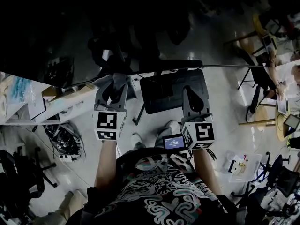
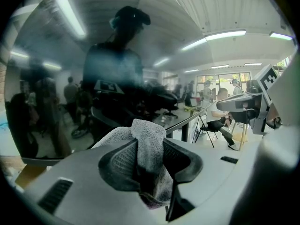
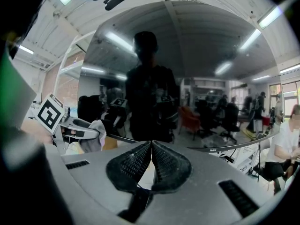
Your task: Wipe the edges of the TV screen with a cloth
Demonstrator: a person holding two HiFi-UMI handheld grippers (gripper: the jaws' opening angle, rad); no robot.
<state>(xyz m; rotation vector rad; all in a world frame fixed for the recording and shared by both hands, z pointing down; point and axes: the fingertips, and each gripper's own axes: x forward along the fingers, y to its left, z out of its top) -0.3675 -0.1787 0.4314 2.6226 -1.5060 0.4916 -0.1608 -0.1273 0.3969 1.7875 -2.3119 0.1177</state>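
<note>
Two grippers face the TV screen [image 1: 140,27], whose bottom edge we see running left-right just ahead; the left gripper [image 1: 114,89], clamped on the cloth [image 2: 149,142], is nearly on that edge, the right gripper [image 1: 193,93] closed empty beside it.

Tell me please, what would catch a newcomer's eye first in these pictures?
The large dark TV screen, glossy like a mirror, fills the view ahead of both grippers. The left gripper is shut on a grey cloth close to the screen's lower edge, while the right gripper beside it is shut and empty.
</note>
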